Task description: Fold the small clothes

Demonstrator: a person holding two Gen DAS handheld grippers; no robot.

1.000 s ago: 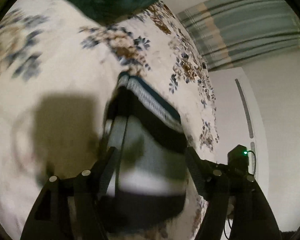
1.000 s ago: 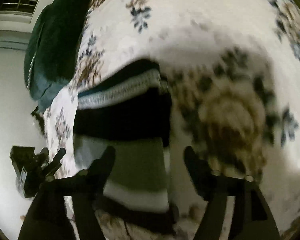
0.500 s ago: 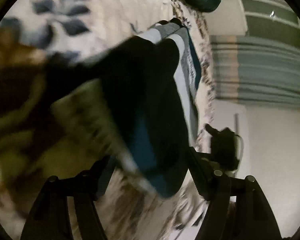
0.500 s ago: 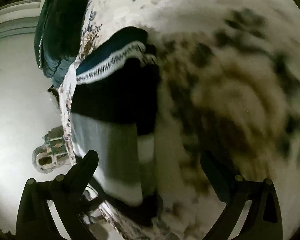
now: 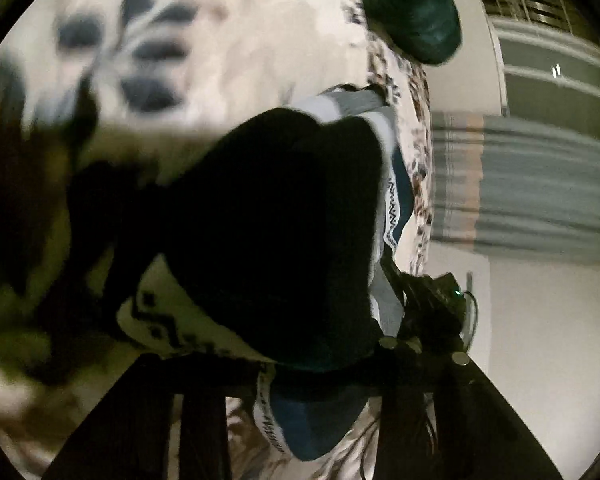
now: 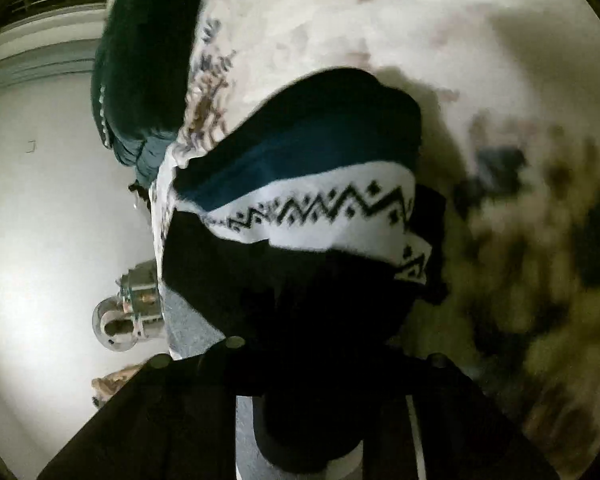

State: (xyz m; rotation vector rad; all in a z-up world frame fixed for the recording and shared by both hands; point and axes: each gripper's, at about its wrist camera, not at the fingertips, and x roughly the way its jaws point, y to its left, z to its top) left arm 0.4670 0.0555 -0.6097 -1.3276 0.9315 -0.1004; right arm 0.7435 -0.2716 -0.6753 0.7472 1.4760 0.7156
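Observation:
A small knit garment (image 5: 276, 216), black with teal, grey and white zigzag-patterned bands, lies on a floral bedspread (image 5: 240, 32). In the left wrist view my left gripper (image 5: 300, 364) is shut on its near edge, with cloth bunched between the fingers. In the right wrist view the same garment (image 6: 320, 208) fills the centre and my right gripper (image 6: 320, 364) is shut on its black lower edge. The fingertips of both grippers are hidden by the cloth.
A dark green pillow (image 5: 412, 4) lies at the bed's far edge; it also shows in the right wrist view (image 6: 148, 60). The bedspread (image 6: 440, 32) drops off to a white floor (image 6: 52, 240). Striped curtains (image 5: 532, 184) hang beyond the bed.
Both grippers were open around the garment. They have moved in low onto the cloth and closed on its edges, and the cloth now bunches up.

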